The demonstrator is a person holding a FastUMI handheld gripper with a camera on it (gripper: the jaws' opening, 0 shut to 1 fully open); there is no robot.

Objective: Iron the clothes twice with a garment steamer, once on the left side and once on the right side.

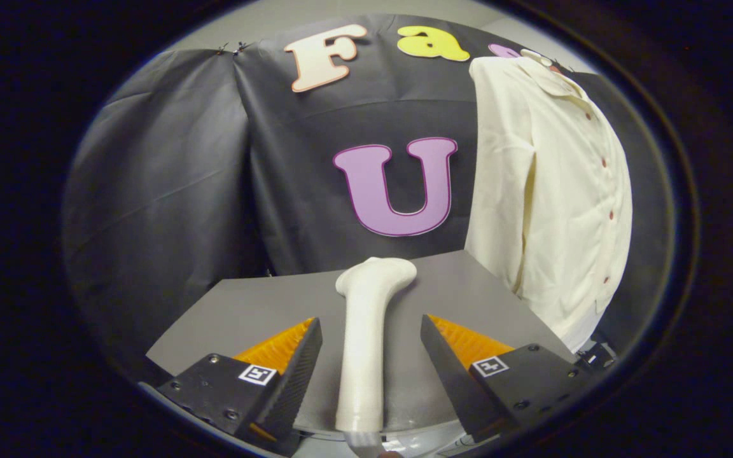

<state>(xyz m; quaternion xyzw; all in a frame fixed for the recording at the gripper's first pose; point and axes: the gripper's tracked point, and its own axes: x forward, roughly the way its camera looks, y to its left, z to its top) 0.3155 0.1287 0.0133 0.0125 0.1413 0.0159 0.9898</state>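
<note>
straddling the steamer [366, 343] untouched, gripper [371, 346] gapes wide; shirt [551, 191] hangs beyond, right.

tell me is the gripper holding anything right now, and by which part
Nothing is held. The gripper is open, its fingers standing apart on either side of the garment steamer handle, which lies on the table.

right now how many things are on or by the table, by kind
steamer: 1, lying on the table between the open tongs
shirt: 1, hanging beyond the tongs, off to one side
table: 1
total: 3
</note>
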